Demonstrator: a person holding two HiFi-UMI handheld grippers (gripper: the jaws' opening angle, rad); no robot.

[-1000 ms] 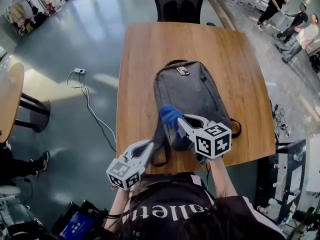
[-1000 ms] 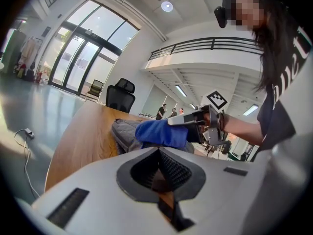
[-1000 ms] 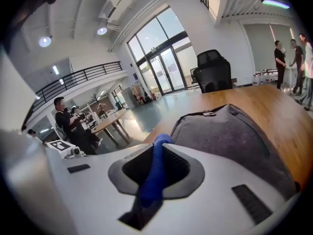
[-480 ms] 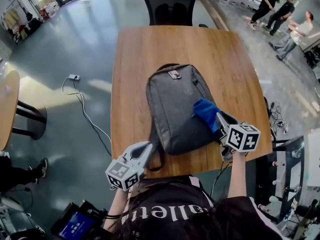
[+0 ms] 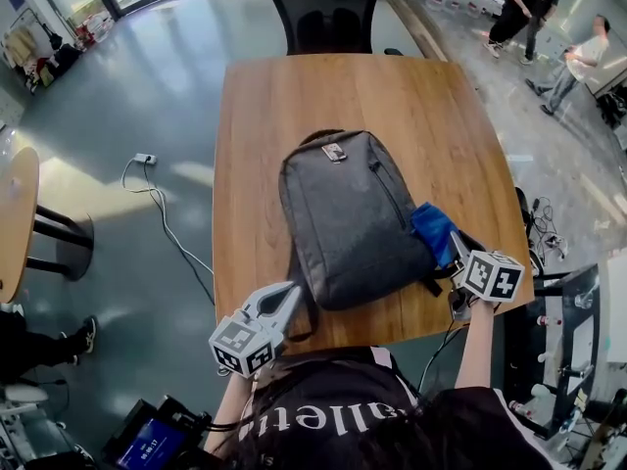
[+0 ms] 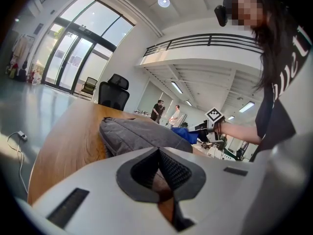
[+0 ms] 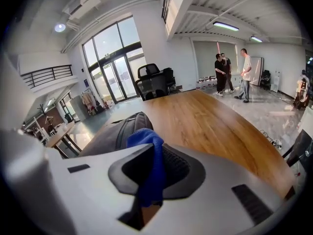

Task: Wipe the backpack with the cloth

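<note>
Grey backpack [image 5: 353, 218] flat on the wooden table [image 5: 294, 96], top end toward the office chair [image 5: 326, 13]. Presses the blue cloth [image 5: 433, 231] against its right side with the right gripper [image 5: 457, 253], jaws clamped on the cloth. Holds the left gripper [image 5: 284, 300] at the table's near edge beside the strap, jaws closed together on nothing.

The backpack [image 5: 353, 218] lies on the surface [image 5: 294, 106], nearer my edge. The cloth [image 5: 433, 231] sits against its right side, clamped in my right tongs [image 5: 453, 246]. My left tongs [image 5: 289, 297] are by its near left corner. A chair [image 5: 326, 13] stands behind the far edge.
</note>
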